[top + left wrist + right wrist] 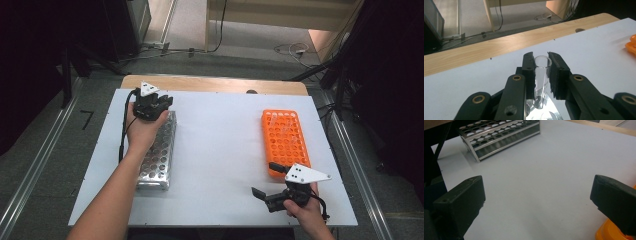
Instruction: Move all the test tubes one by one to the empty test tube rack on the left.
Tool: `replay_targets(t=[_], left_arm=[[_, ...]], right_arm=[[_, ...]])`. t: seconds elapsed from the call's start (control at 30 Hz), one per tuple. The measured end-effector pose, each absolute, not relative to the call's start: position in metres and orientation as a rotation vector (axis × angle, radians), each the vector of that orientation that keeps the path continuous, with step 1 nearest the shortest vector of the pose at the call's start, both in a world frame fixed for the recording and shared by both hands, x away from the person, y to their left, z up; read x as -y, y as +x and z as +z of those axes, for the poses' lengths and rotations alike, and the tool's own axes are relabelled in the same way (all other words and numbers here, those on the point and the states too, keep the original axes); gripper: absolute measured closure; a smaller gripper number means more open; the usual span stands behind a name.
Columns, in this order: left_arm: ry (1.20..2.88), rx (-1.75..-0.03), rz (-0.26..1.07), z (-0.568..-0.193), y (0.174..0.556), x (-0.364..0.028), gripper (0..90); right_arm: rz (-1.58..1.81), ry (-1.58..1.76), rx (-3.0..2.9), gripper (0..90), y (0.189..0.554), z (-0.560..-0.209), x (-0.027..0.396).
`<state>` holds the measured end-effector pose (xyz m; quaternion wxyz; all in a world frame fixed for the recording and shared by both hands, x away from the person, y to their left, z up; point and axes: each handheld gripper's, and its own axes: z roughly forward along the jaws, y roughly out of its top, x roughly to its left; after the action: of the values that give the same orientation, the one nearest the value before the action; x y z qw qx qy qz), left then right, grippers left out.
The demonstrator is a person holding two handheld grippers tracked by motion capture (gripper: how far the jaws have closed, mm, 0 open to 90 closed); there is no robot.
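The left tongs [541,72] grip a clear glass test tube [541,71] above the perforated steel rack [161,150]; keep it upright and lower it straight into one hole; the right tongs [267,192] wait open on the white desk [220,140].

Even overhead light, white table sheet [220,150] bright but not blown out – room around it falls to near black. Soft, short shadows under the metal rack [499,135]. High view is low-res, slightly soft. Gripper views: near jaws blurred, mild glare on the glass tube [542,72], corners darkened – slight wide-angle bend.
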<state>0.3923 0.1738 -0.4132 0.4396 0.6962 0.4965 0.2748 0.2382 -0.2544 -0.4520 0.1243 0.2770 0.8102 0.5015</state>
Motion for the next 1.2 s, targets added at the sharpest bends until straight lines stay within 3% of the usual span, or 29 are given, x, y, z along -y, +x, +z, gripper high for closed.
replay_targets(t=[0.57, 1.2], left_arm=[[1.755, -1.31, 0.551, -0.428, 0.399, -0.178, 73.3], [1.642, -1.194, 0.519, -0.412, 0.356, -0.175, 16.2]], right_arm=[[1.466, 0.814, -2.355, 0.0, 0.238, -0.451, 0.255], [1.472, 0.837, -2.33, 0.0, 0.242, -0.448, 0.263]])
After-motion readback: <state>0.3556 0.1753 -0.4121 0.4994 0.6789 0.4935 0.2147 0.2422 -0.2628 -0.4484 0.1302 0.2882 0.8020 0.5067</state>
